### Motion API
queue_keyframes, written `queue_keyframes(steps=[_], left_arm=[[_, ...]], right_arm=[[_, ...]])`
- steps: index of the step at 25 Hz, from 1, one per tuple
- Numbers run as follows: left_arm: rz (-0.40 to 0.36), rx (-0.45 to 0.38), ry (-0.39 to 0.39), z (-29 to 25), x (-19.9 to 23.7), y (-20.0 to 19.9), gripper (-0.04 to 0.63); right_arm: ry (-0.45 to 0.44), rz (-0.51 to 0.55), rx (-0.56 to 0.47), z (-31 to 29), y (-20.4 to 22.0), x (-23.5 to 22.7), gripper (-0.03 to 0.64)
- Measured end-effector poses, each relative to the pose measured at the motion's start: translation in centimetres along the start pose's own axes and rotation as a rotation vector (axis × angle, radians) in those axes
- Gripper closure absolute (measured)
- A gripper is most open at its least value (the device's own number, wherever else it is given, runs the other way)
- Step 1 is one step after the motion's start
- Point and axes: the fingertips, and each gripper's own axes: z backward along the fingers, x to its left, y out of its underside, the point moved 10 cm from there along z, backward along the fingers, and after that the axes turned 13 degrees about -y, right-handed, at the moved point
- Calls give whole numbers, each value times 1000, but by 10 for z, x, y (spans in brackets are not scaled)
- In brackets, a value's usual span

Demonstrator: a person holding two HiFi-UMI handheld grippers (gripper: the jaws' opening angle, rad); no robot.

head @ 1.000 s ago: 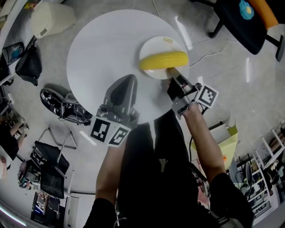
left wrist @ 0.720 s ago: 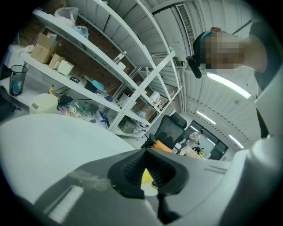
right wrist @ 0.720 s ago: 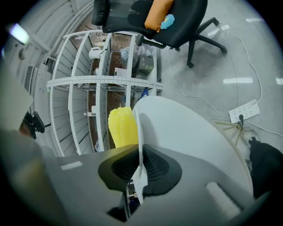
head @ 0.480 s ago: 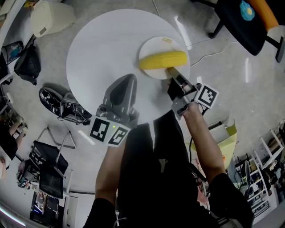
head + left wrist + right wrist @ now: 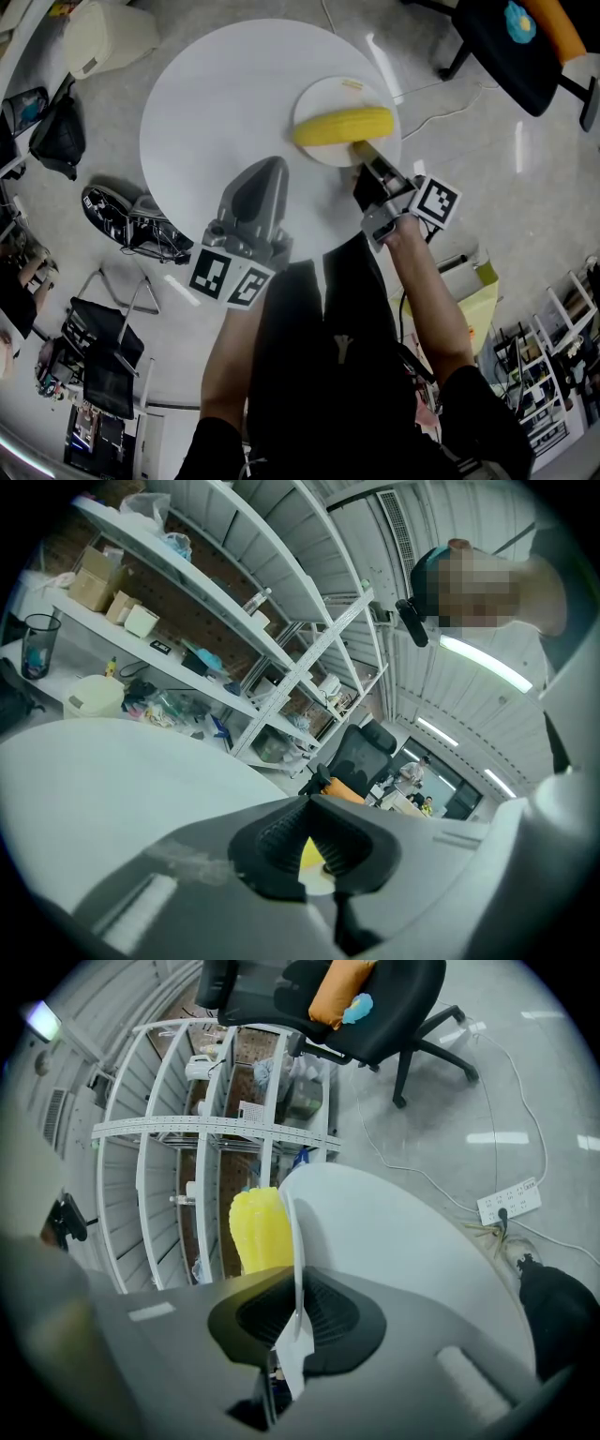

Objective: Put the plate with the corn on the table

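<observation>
- The plate (image 5: 336, 94) is over the right side of the desk (image 5: 216, 103), close to the edge. It looks very low, but I cannot tell if it rests on the desk yet.
- The corn (image 5: 343, 127) lies across the middle of the plate.
- The right tongs (image 5: 362, 152) are closed on the near rim of the plate. The right gripper view shows the thin rim pinched between the two black pads, with the corn just behind.
- The left tongs (image 5: 273, 169) are closed with nothing in them. They hang over the near part of the desk, left of the plate and apart from it.
- I think the job is almost done. The plate is where it should go and only has to be set down and let go.
- To do this well, keep the plate flat so the corn does not roll off.
- Bring it down slowly until the whole bottom sits on the desk.
- The plate is near the edge, so a small push toward the middle would be safer.
- Then open the right tongs and pull them straight back, so they do not drag the plate along.
- The left tongs have no job here and are best kept out of the way.
- Next to a second ago, almost nothing is different. The plate, the corn and both tongs are in the same spots. The right tongs have the same pinch on the rim.
</observation>
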Motion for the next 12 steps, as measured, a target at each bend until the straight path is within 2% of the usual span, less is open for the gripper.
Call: queue_keyframes(steps=[12], left_arm=[[5,2,1,0,4,0,592]], right_arm=[[52,-5,-11,-1,0,3,588]])
